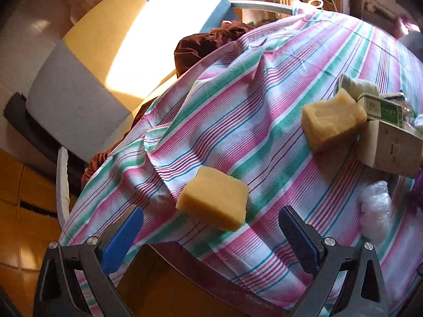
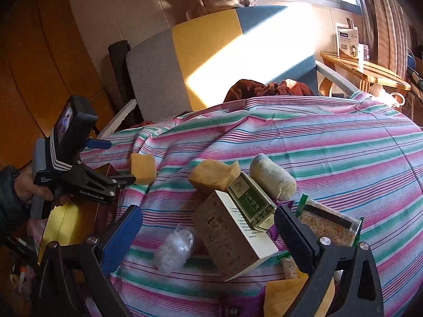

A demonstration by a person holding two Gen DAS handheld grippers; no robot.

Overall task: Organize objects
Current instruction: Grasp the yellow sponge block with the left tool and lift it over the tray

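Lying flat on the pink, green and white striped cloth (image 1: 264, 100), a yellow rectangular sponge block (image 1: 213, 201) sits just beyond the left gripper (image 1: 211, 237), whose blue-padded jaws gape wide and empty. Right gripper (image 2: 208, 232), also wide, hovers over a tan cardboard box (image 2: 232, 240) and green carton (image 2: 251, 206). Far behind stands a grey, yellow and blue panel (image 2: 201, 52).

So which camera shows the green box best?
The right wrist view: the green box lies whole there, resting on the brown box. The left wrist view shows only part of it at the right edge, behind a soap block.
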